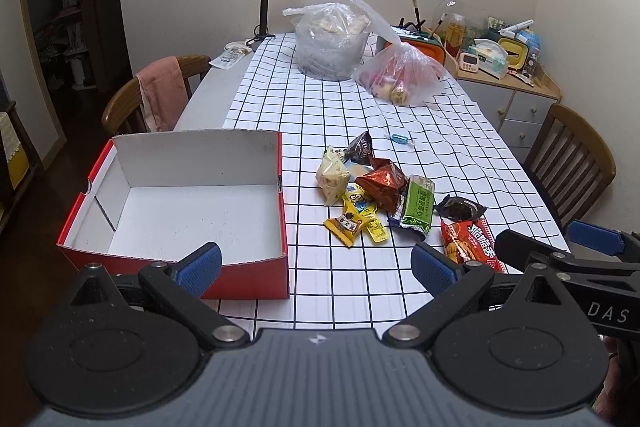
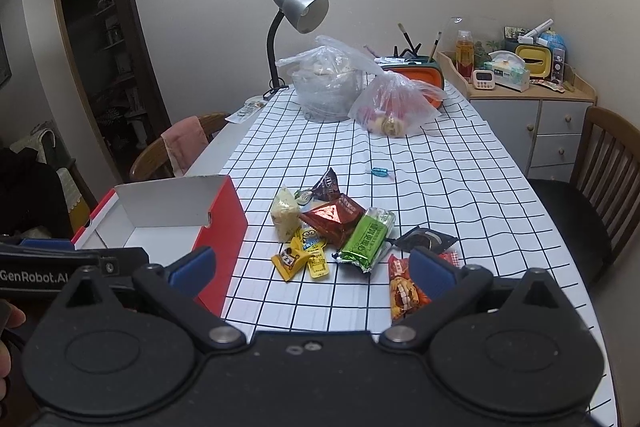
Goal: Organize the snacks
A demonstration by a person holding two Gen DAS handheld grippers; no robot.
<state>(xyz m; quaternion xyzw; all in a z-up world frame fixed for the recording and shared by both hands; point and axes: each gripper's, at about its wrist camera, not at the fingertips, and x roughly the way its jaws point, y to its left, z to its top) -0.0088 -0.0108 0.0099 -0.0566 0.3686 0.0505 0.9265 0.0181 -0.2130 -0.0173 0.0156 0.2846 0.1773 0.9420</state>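
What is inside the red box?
Nothing that shows: the red box has a bare white floor in the left wrist view. Its nearest strip is hidden behind the front wall and the left gripper.

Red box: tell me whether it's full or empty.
Empty. The red box shows only its bare white floor; the snack packets all lie on the checked cloth beside it.

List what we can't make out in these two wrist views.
- Orange-red snack pack: near end hidden by the right gripper's finger, right wrist view.
- Red box: near wall partly behind the left gripper's finger, left wrist view.
- Clear bags: contents blurred by plastic, both views.
- Blue candy: too small to identify.
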